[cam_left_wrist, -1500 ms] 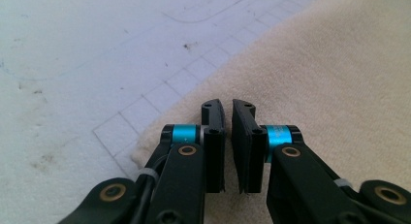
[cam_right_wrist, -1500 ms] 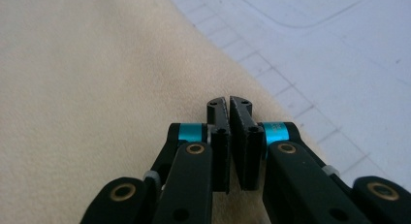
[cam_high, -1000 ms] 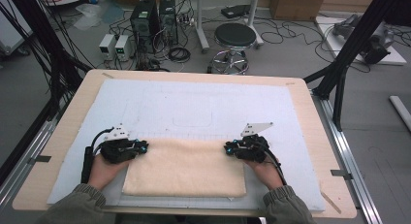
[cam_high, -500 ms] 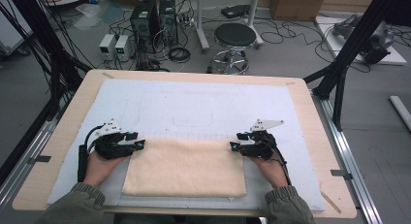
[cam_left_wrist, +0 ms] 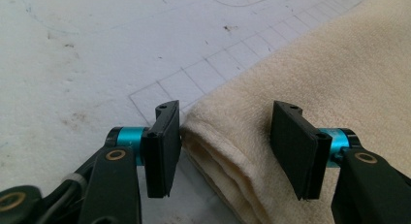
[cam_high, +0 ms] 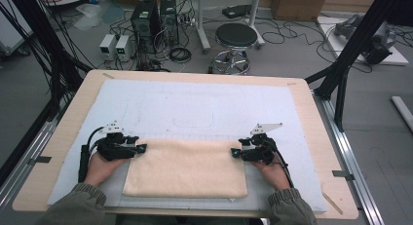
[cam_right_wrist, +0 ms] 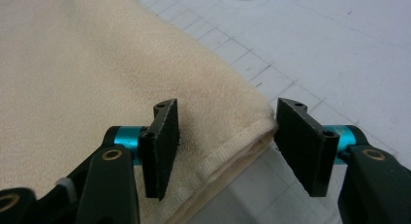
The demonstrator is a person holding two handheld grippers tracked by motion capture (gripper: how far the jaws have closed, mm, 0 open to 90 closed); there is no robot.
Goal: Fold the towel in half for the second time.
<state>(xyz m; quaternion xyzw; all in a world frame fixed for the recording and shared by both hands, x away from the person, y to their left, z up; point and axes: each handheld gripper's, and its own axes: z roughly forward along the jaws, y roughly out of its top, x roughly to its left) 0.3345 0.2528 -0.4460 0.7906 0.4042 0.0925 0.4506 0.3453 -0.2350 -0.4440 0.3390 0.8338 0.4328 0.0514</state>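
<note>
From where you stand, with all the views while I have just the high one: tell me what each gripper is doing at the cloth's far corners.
Observer: The left gripper has just been opening; the folded cream cloth lies between its jaws, unpinched.
Operator: Now the right one.
Observer: The right gripper has also been opening, its jaws astride the other far corner.
Operator: Report the layers.
Observer: Stacked folds show at the left corner's edge.

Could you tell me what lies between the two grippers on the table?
The folded cream towel spans the stretch between the left gripper and the right gripper, as the high view shows.
</note>
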